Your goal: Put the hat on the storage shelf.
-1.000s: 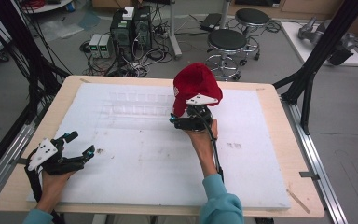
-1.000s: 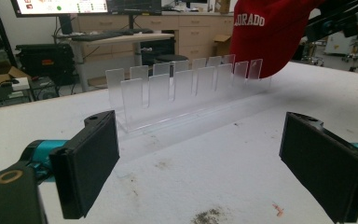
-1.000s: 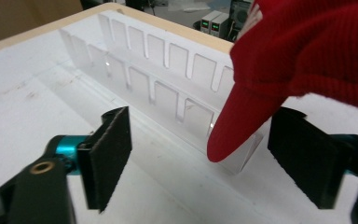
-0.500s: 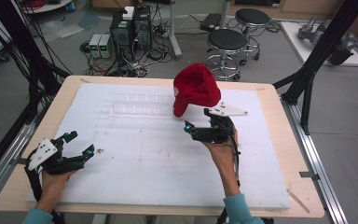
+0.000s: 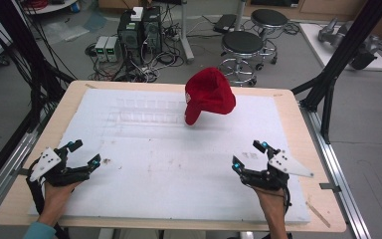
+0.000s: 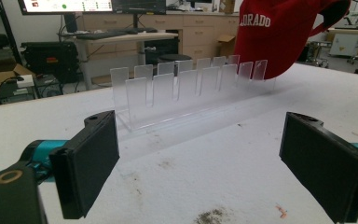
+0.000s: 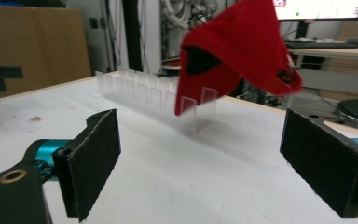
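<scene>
- Cap (image 5: 209,94), red, hangs on the clear rack's (image 6: 186,88) end, upper centre of frame.
- Left tool (image 5: 82,155) and right tool (image 5: 247,155), lower corners, both released and empty on the tabletop (image 5: 179,164).

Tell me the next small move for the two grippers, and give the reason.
Probably none beyond holding both still near the table's front edge. The red cap already hangs on the end of the clear slotted rack, and the left gripper and right gripper are both open, empty and well apart from it. Nothing else on the white mat seems to need handling.
</scene>
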`<state>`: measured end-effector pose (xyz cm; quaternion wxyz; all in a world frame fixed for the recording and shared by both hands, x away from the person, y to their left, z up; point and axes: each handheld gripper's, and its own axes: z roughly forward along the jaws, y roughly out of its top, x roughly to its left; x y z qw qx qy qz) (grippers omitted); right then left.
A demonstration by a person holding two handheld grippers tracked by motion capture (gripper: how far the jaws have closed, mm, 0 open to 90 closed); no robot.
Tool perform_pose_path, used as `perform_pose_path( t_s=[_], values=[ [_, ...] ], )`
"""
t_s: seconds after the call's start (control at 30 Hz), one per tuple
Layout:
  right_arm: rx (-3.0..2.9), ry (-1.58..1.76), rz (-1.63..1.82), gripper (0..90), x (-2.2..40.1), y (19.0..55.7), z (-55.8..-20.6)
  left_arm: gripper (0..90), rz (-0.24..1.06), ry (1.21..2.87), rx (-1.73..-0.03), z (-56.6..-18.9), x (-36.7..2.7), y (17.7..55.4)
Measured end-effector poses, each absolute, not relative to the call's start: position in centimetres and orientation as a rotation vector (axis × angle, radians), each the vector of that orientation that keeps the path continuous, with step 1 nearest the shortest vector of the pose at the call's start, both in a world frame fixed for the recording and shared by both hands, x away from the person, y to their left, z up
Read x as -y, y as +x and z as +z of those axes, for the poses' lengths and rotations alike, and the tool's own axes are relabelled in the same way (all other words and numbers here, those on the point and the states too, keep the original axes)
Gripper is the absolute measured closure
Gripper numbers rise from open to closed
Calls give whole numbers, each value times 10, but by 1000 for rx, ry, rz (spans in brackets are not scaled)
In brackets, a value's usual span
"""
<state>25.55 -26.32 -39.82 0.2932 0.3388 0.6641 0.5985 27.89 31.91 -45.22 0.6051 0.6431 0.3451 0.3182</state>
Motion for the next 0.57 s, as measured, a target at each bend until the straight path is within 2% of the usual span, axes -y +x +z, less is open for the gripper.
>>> perform_pose_path(
  t_s=[0.3, 0.57],
  values=[
    [-1647, 907, 1550, 108, 278, 241, -450, 121, 766, 1485, -782, -453, -318, 276],
    [-1599, 944, 1579, 109, 283, 243, -454, 121, 782, 1482, -778, -453, -317, 275]
  ],
)
